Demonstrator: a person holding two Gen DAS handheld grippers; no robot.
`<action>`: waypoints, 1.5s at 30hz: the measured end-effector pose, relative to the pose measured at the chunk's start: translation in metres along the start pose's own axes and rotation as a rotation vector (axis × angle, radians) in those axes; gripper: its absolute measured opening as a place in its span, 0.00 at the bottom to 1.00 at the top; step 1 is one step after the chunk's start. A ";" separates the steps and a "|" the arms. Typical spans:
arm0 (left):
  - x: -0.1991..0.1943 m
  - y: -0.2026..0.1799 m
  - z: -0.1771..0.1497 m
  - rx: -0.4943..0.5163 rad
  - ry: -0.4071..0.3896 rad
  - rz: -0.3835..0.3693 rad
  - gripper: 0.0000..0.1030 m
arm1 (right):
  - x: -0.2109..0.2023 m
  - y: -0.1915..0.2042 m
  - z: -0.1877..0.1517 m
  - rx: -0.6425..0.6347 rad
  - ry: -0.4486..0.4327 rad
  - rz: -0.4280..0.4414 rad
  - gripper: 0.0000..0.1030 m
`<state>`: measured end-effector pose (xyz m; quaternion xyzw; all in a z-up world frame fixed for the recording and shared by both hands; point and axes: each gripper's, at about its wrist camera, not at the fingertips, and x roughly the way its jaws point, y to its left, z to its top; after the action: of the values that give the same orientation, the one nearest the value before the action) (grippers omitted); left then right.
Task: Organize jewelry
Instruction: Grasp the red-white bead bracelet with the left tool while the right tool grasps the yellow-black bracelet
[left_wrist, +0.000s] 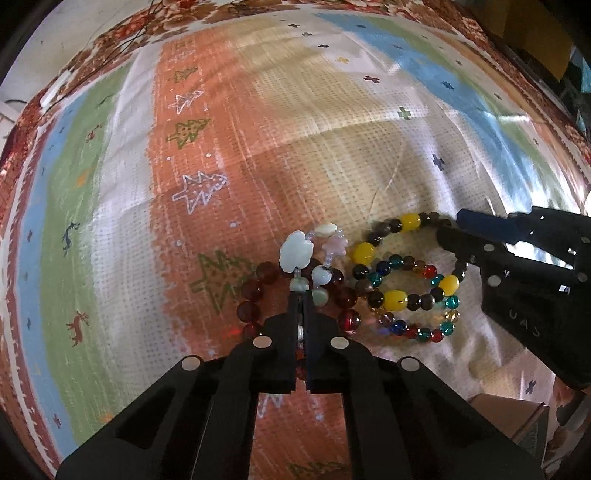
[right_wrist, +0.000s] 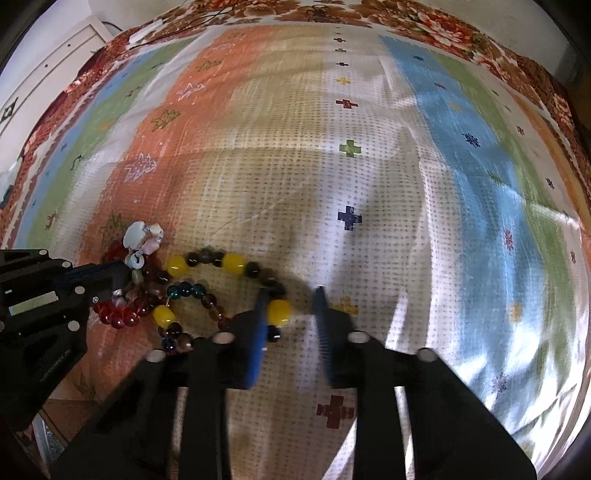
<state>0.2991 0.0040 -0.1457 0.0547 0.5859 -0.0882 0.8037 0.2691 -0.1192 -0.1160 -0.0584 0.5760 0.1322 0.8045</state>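
1. Pastel stone beads up front: the left gripper (left_wrist: 302, 295) has its fingers pressed together on the pale stone bracelet (left_wrist: 295, 254), pinching a greenish bead at its near end.
2. That bracelet lies over a dark red bead bracelet (left_wrist: 255, 295) on the patterned cloth (left_wrist: 221, 110), directly ahead of the fingertips.
3. Just to the right, touching the pile, sit a yellow-and-dark bead bracelet (left_wrist: 400, 221) and a multicoloured glass bead bracelet (left_wrist: 406, 328).
4. The right gripper (right_wrist: 291, 291) stands with its fingers apart, blurred, one yellow bead (right_wrist: 279, 312) between them against the left pad.
5. Only the left wrist view shows the multicoloured loop whole; the right wrist view hides half of it behind its own fingers.
6. Only the right wrist view shows the gap between the right fingers; from the left they overlap.
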 end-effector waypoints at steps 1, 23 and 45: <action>0.000 0.001 0.000 -0.002 -0.003 0.001 0.01 | 0.001 -0.001 0.000 0.002 0.004 0.010 0.12; -0.006 0.011 0.002 -0.055 -0.010 -0.004 0.03 | -0.006 0.002 -0.002 -0.011 -0.004 0.020 0.12; 0.004 0.008 0.002 -0.049 0.001 -0.025 0.20 | -0.002 -0.001 -0.001 -0.008 0.006 0.026 0.12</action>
<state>0.3036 0.0112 -0.1495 0.0277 0.5889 -0.0840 0.8034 0.2682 -0.1209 -0.1146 -0.0545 0.5787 0.1448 0.8007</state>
